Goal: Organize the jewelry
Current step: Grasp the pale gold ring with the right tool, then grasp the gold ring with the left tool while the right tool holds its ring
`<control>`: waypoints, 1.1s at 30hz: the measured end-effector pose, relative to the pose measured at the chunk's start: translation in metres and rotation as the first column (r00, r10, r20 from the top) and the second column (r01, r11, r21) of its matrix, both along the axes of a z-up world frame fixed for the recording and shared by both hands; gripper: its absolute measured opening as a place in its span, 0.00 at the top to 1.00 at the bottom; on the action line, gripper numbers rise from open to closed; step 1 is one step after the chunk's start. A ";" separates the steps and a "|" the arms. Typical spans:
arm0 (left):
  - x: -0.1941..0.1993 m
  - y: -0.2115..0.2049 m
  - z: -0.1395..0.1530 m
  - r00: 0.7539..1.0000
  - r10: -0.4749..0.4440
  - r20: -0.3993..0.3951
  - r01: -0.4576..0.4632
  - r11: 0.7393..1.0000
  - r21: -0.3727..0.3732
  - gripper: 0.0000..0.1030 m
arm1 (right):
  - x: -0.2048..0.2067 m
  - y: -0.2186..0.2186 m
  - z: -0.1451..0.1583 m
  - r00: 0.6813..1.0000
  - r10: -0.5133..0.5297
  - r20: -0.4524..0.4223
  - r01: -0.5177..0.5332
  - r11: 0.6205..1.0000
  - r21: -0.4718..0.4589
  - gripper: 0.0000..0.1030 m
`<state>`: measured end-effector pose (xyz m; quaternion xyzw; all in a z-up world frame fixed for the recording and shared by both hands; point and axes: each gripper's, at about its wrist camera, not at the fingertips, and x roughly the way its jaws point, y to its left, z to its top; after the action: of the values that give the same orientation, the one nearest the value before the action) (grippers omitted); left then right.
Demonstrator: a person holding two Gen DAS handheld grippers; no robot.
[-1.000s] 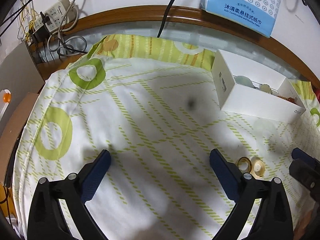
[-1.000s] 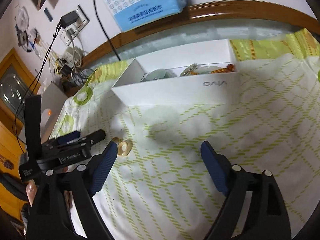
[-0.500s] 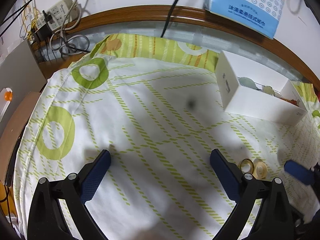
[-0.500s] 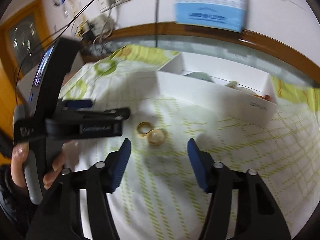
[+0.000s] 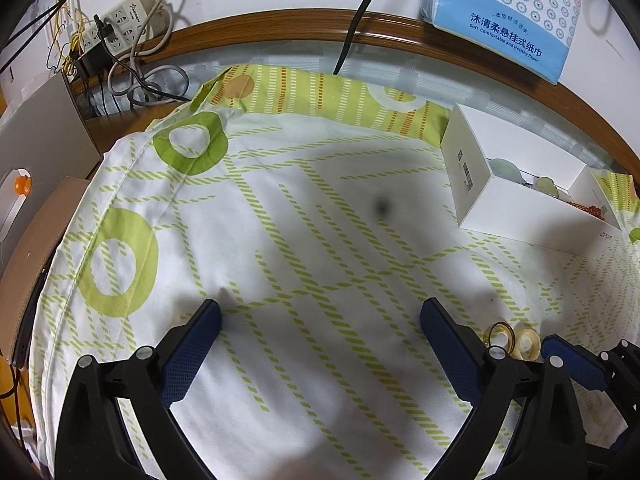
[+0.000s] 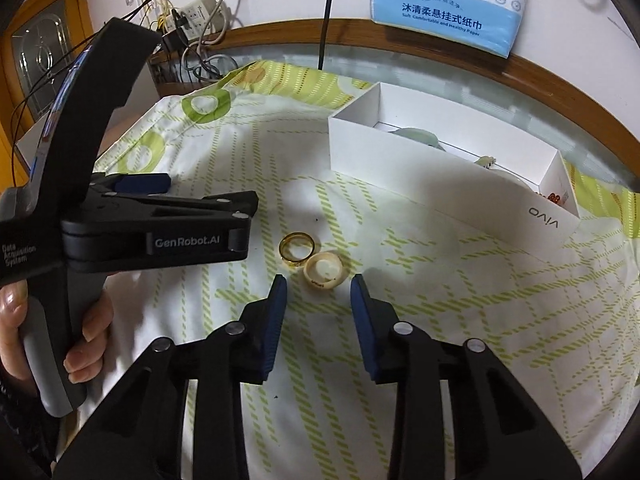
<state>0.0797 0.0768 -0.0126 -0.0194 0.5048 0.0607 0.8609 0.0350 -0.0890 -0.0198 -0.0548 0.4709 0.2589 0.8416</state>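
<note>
A gold ring (image 6: pixel 296 249) and a cream ring (image 6: pixel 323 269) lie touching on the green-patterned cloth (image 6: pixel 420 320). They also show in the left wrist view, the gold ring (image 5: pixel 499 333) left of the cream ring (image 5: pixel 527 345). My right gripper (image 6: pixel 318 292) is open and half-closed, its fingertips just short of the cream ring. My left gripper (image 5: pixel 320 316) is wide open and empty, left of the rings. A white box (image 6: pixel 400 160) holding jade pieces and beads stands behind the rings.
A tissue pack (image 6: pixel 448 4) hangs on the wall above the wooden rim (image 5: pixel 280 24). Power strips and cables (image 5: pixel 124 32) sit at the back left. The left gripper's body (image 6: pixel 160 236) lies close to the left of the rings.
My right gripper swung left and came down toward the rings, and its jaws narrowed. My left gripper barely moved.
</note>
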 end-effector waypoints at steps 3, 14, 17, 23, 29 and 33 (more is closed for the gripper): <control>0.000 0.000 0.000 1.000 -0.001 0.001 0.001 1.000 0.000 0.03 | 0.001 0.003 -0.001 1.000 -0.003 0.002 0.003 1.000 -0.004 0.68; -0.001 0.000 -0.001 1.000 0.001 0.000 -0.001 1.000 0.000 0.03 | 0.015 -0.043 0.004 0.983 -0.181 0.016 0.180 0.983 0.031 0.82; -0.004 -0.002 0.001 1.000 -0.011 0.004 0.011 1.000 -0.013 0.03 | 0.027 -0.075 -0.003 0.961 -0.268 -0.068 0.274 0.957 0.095 0.82; -0.016 -0.025 0.012 0.989 -0.130 0.070 0.133 0.990 -0.041 0.05 | 0.031 -0.083 -0.005 0.954 -0.289 -0.082 0.297 0.948 0.113 0.82; -0.021 -0.054 0.013 0.968 -0.239 0.082 0.242 0.970 -0.034 0.28 | 0.028 -0.085 -0.004 0.952 -0.291 -0.091 0.301 0.946 0.124 0.81; -0.026 -0.070 0.013 0.950 -0.299 0.087 0.302 0.953 -0.026 0.28 | 0.028 -0.085 -0.004 0.952 -0.291 -0.091 0.301 0.945 0.124 0.82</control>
<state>0.0540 0.0067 -0.0001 0.0382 0.4672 -0.0817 0.8795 0.0631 -0.1739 -0.0237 0.0836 0.4847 0.1629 0.8553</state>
